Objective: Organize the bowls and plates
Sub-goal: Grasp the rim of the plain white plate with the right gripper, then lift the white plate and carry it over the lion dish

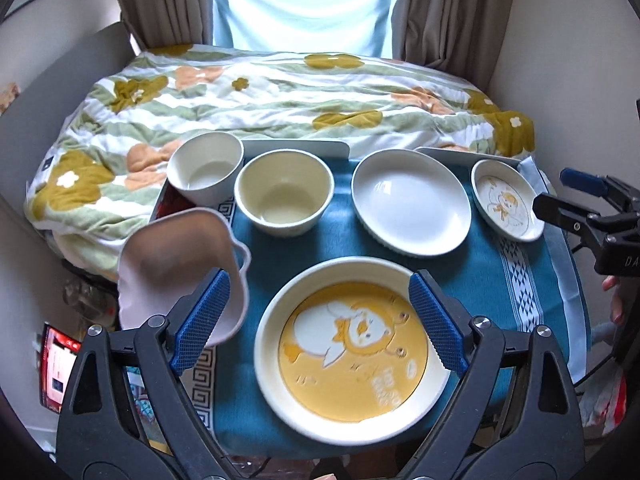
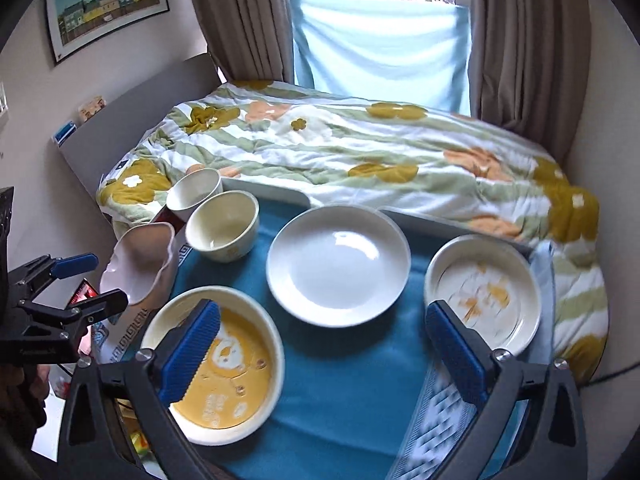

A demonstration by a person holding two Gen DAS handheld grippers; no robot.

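The left gripper [image 1: 318, 320] is spread wide and empty above the yellow cartoon plate [image 1: 352, 364] on the blue cloth [image 1: 492, 280] (its white lettering cannot be read). The right gripper [image 2: 322, 354] is likewise held wide, gripping nothing.

Three plates [image 1: 412, 208] and three bowls [image 1: 284, 196] on the table.

Bare blue cloth [image 2: 352, 380] btwn yellow plate [image 2: 224, 376] & small plate [image 2: 482, 292]; bowls [image 2: 222, 226] crowd far-left.
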